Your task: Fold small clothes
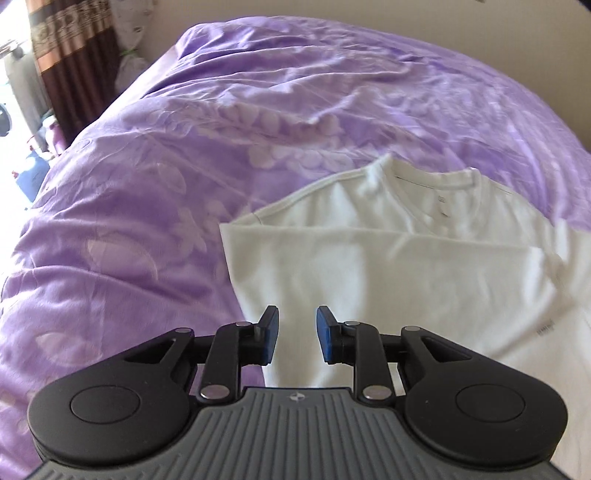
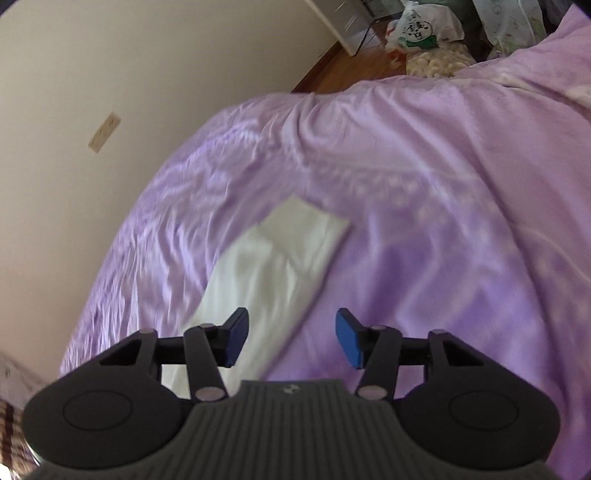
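A white T-shirt (image 1: 406,266) lies on the purple bedspread (image 1: 147,184), collar at the far side, its left side folded in to a straight edge. My left gripper (image 1: 297,334) is open and empty, hovering over the shirt's near left part. In the right wrist view a long white part of the shirt (image 2: 269,269) lies on the bedspread (image 2: 443,221), its sleeve end pointing away. My right gripper (image 2: 291,339) is open and empty above the shirt's near right edge; the view is blurred.
A beige wall (image 2: 110,74) runs along the bed's far side. Brown curtains (image 1: 74,55) and a bright window stand at the left. Plastic bags (image 2: 424,26) and a cream blanket sit on the wooden floor beyond the bed.
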`<state>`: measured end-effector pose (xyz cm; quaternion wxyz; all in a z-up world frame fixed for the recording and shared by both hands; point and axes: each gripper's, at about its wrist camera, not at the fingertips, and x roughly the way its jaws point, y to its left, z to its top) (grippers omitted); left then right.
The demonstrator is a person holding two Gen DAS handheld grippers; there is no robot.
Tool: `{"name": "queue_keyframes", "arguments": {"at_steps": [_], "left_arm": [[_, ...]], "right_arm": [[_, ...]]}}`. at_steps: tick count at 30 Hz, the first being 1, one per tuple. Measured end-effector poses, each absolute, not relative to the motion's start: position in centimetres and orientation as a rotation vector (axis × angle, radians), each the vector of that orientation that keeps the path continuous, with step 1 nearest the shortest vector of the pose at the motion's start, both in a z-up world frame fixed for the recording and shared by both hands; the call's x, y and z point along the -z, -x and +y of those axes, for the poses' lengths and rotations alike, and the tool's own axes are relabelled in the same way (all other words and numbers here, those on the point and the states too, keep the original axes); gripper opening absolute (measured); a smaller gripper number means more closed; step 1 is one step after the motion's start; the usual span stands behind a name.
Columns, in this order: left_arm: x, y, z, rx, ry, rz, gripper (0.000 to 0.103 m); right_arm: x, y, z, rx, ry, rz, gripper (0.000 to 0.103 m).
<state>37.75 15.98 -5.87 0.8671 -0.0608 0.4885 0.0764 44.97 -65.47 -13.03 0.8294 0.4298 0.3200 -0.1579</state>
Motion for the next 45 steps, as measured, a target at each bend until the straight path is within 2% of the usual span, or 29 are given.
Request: {"name": "queue_keyframes", "arguments": {"at_steps": [5, 8, 10, 15, 20, 26, 31, 34, 37, 45], "left_arm": [[7.1, -39.9, 15.6, -0.201, 0.106, 1.041, 0.029], [7.8, -40.2, 15.3, -0.217, 0.099, 1.052, 0.029], [7.9, -40.3, 15.4, -0.221, 0.099, 1.052, 0.029], [7.0, -39.4, 15.8, -0.207, 0.132, 1.019, 0.029], [3.8, -36.9, 17.5, -0.183, 0.201, 0.939, 0.029], [-0.4, -33.5, 19.4, -0.144, 0.250, 0.849, 0.029], [-3.8, -31.5, 20.3, -0.069, 0.238, 0.801, 0.029], [-4.8, -30.9, 20.6, -0.061, 0.192, 0.796, 0.029], [-4.7, -30.2, 21.5, -0.041, 0.204, 0.802, 0.029], [0.0, -30.4, 24.2, 0.061, 0.372, 0.861, 0.029]], "right_arm": [[15.5, -48.4, -67.5, 0.381, -0.937, 0.674, 0.041], [16.4, -49.7, -67.9, 0.406, -0.917, 0.672, 0.020], [16.1, -49.8, -68.0, 0.414, -0.878, 0.662, 0.002], [11.0, -49.7, -65.7, 0.379, -0.721, 0.587, 0.001], [1.8, -49.4, -60.3, 0.234, -0.613, 0.474, 0.001], [-8.8, -48.5, -48.3, 0.018, -0.511, 0.407, 0.001], [-12.4, -48.0, -35.4, -0.191, -0.429, 0.437, 0.001], [-11.4, -48.1, -27.7, -0.318, -0.431, 0.501, 0.001], [-8.0, -48.2, -19.9, -0.418, -0.390, 0.570, 0.001], [8.2, -45.0, -3.8, -0.626, -0.267, 0.889, 0.001]]}}
